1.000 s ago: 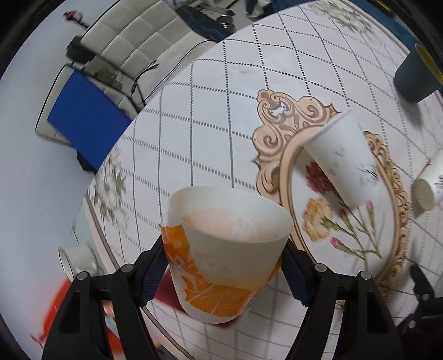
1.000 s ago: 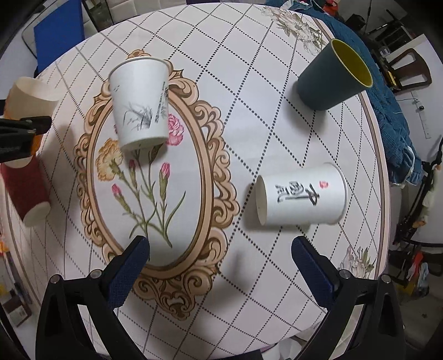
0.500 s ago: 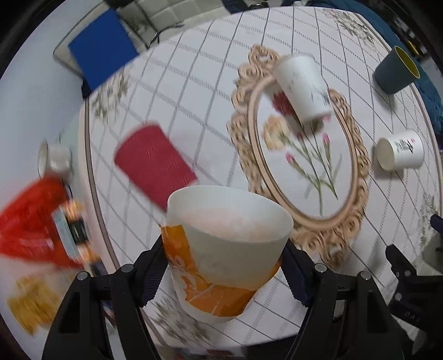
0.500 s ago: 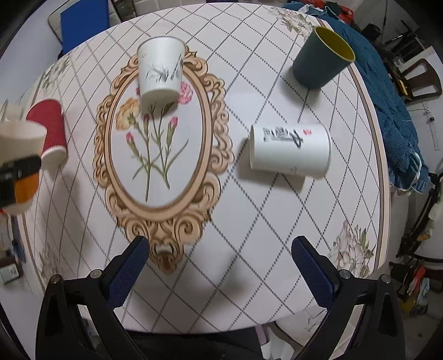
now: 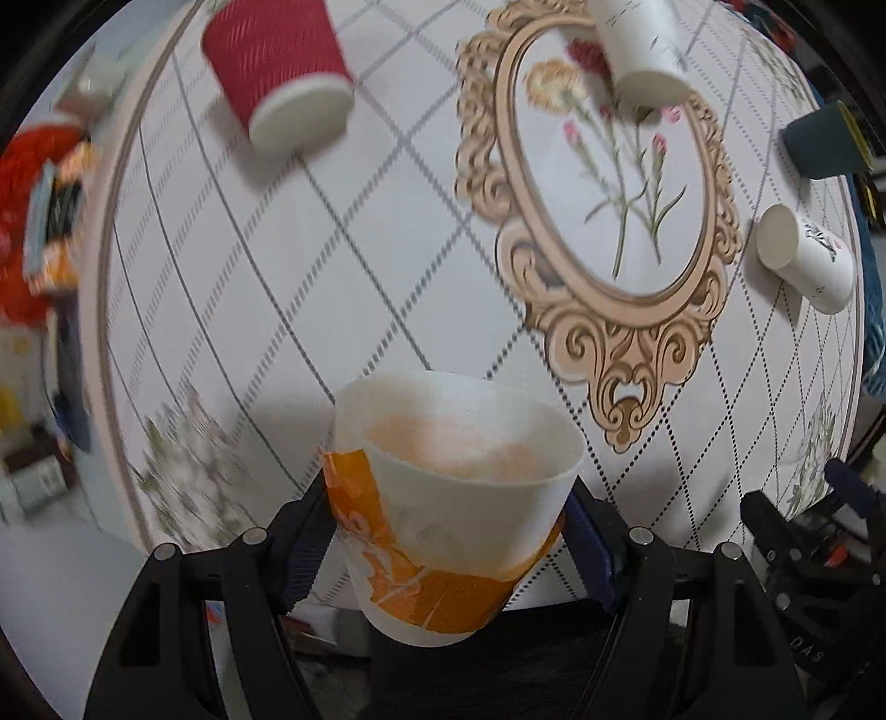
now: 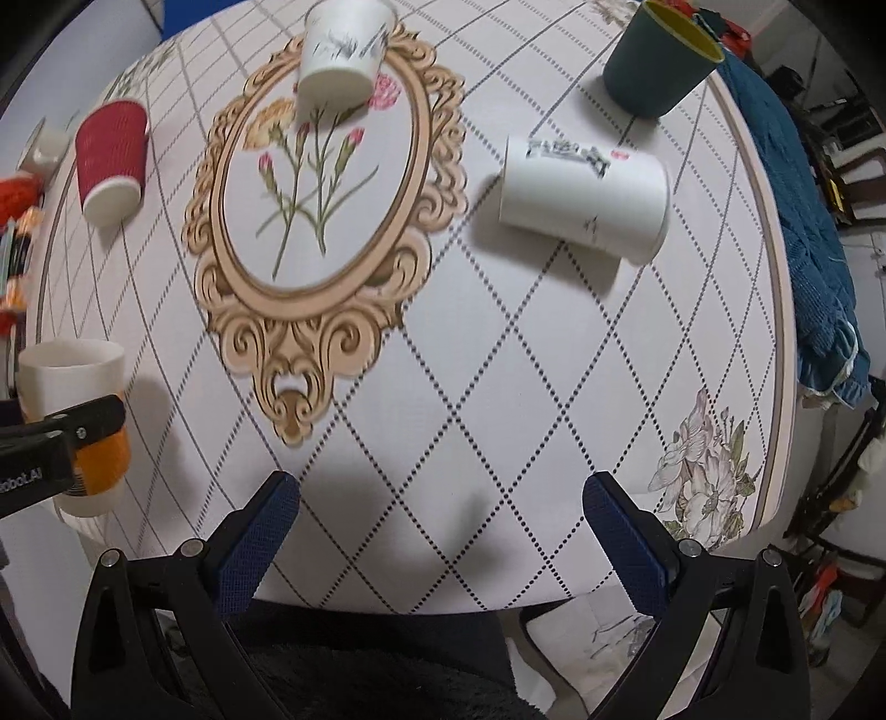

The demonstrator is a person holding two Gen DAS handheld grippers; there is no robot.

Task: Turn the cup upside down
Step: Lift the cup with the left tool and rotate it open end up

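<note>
My left gripper [image 5: 448, 531] is shut on a white cup with an orange band [image 5: 443, 509], held mouth up above the near left edge of the round table [image 5: 387, 310]. The same cup shows in the right wrist view [image 6: 72, 421], with a left finger [image 6: 83, 421] across it. My right gripper [image 6: 443, 526] is open and empty above the table's near edge. A white cup with black writing [image 6: 581, 194] lies on its side ahead of it.
A red ribbed cup [image 6: 111, 160] and a white printed cup [image 6: 340, 50] stand upside down. A dark teal cup [image 6: 659, 61] stands upright at the far right. Blue cloth [image 6: 803, 221] hangs at the right edge. Clutter lies left of the table [image 5: 44, 221].
My left gripper has pulled back toward the near left table edge with the cup still held mouth up. My right gripper has also drawn back toward the near edge, still open.
</note>
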